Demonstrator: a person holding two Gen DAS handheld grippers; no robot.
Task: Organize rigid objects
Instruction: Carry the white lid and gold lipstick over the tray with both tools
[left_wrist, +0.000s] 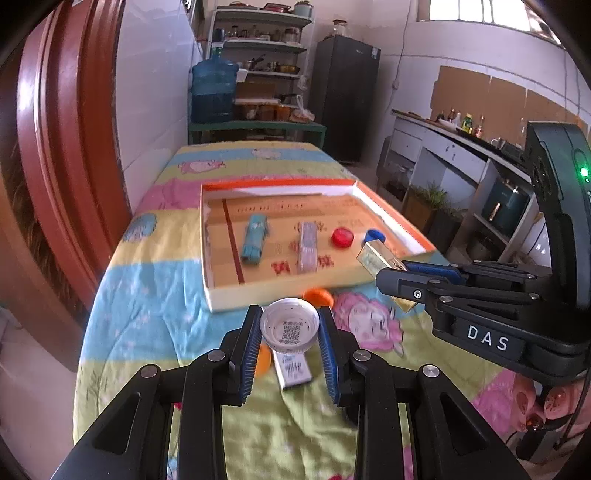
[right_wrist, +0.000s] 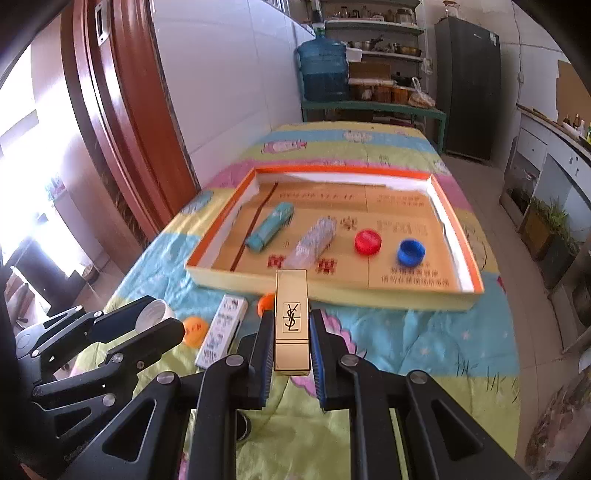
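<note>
We see the right gripper (right_wrist: 291, 343) pinching a gold case (right_wrist: 291, 317) between its blue pads; the case's long axis runs along the fingers, pointing ahead toward the tray (right_wrist: 458, 295), with the logo face up. In the left view the same case (left_wrist: 376, 256) sticks out of that gripper (left_wrist: 397, 275), slanting toward the tray's near right corner, above the counter (left_wrist: 155, 295)

The left gripper (left_wrist: 290, 328) pinches one white cap (left_wrist: 289, 324) by its rim, hollow side facing the camera, a printed code inside. In the right view this gripper (right_wrist: 162, 321) sits low at the left with the cap (right_wrist: 153, 312) between its fingers

The tray, a shallow box with an orange rim, lies on the patterned cloth and holds four things: one teal tube (right_wrist: 270, 226), one clear tube (right_wrist: 312, 242), one red cap (right_wrist: 368, 242) and one blue cap (right_wrist: 410, 252). Both tubes lie flat, roughly side by side, long axes running from the near left toward the far right in the right view. Both caps sit to their right, just apart from each other

On the cloth in front of the tray we count two orange caps (right_wrist: 195, 329) (right_wrist: 266, 303) and one white box (right_wrist: 222, 328), lying flat between them, its long axis pointing toward the tray
</note>
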